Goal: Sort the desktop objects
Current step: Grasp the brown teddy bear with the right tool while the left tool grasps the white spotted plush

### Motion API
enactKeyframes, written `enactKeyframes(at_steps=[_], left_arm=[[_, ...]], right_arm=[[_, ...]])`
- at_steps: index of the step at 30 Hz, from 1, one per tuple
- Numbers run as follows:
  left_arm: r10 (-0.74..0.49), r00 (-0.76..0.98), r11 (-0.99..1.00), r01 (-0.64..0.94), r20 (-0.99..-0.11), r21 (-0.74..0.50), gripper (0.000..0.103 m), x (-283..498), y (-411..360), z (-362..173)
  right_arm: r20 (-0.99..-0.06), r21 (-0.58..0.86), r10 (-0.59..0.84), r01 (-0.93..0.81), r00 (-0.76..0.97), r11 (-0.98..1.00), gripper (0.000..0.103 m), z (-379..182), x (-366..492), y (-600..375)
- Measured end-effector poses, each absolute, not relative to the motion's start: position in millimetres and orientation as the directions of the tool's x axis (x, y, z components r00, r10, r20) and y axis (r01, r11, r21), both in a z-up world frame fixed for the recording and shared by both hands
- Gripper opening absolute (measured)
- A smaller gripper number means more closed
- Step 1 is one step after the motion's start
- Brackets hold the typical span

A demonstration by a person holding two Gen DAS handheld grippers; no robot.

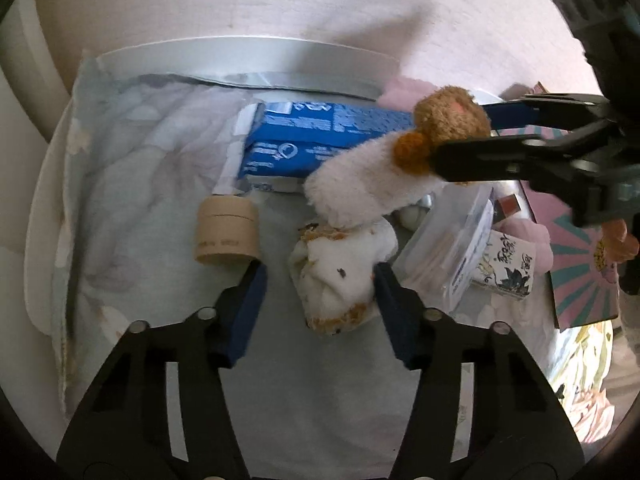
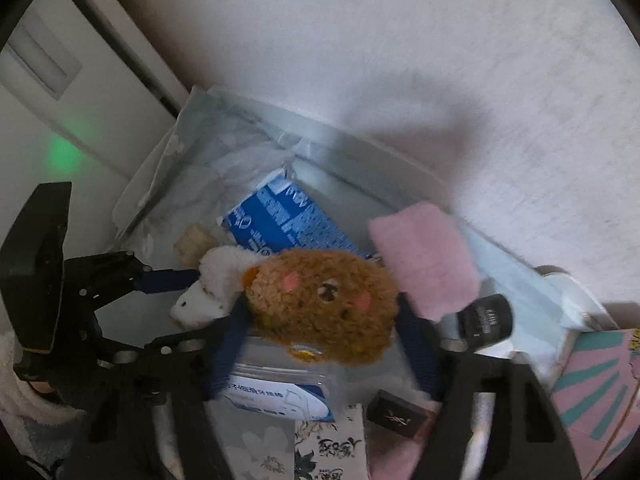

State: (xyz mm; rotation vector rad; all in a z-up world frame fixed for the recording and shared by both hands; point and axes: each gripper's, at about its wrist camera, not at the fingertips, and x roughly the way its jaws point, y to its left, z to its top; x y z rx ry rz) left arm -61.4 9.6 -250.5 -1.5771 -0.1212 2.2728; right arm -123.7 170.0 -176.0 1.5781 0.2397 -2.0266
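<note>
My right hand-held gripper is closed on a brown plush toy, one finger on each side of its round head. The toy's pale body trails away from that gripper, so its long axis runs from the head toward the blue box and hangs above the clutter on the worktop.

My left hand-held gripper is open and grips nothing. A second, white plush toy lies on the worktop directly ahead of it, between the two fingers; the right-side finger appears to touch it, the other stands clear. A beige jar sits just beside the left-side finger tip.

Judgement: the left gripper is the nearer one for the white toy. Closing would likely take it across its narrow width.
</note>
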Motion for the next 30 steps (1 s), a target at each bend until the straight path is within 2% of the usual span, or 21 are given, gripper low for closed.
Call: enactKeyframes(at_steps=[1,2,5,20,30], left_arm=[[0.361,-0.302,-0.922,-0.260,-0.882,-0.288,0.038,-60,12,-251],[0.368,-0.302,-0.919,-0.264,-0.879,-0.293,0.033,-58,14,-251],[0.359,-0.310,-0.920,-0.280,-0.881,-0.276,0.029,-53,20,-248],[0.312,-0.375,-0.939,-0.262,-0.873,-0.223,0.028,-28,10,-183],[0.322,-0.423,-0.927,-0.321,-0.847,-0.193,0.028,-49,2,-138]], right_arm=[[-0.935,0.195,-0.317,0.523,-0.155,-0.830,0.054,-178,-123,170],[-0.934,0.197,-0.321,0.521,-0.159,-0.830,0.051,-178,-122,169],[-0.926,0.207,-0.335,0.512,-0.173,-0.834,0.046,-174,-119,170],[-0.886,0.239,-0.388,0.469,-0.252,-0.850,0.045,-105,-94,182],[-0.865,0.219,-0.363,0.388,-0.348,-0.895,0.045,-59,-79,221]])
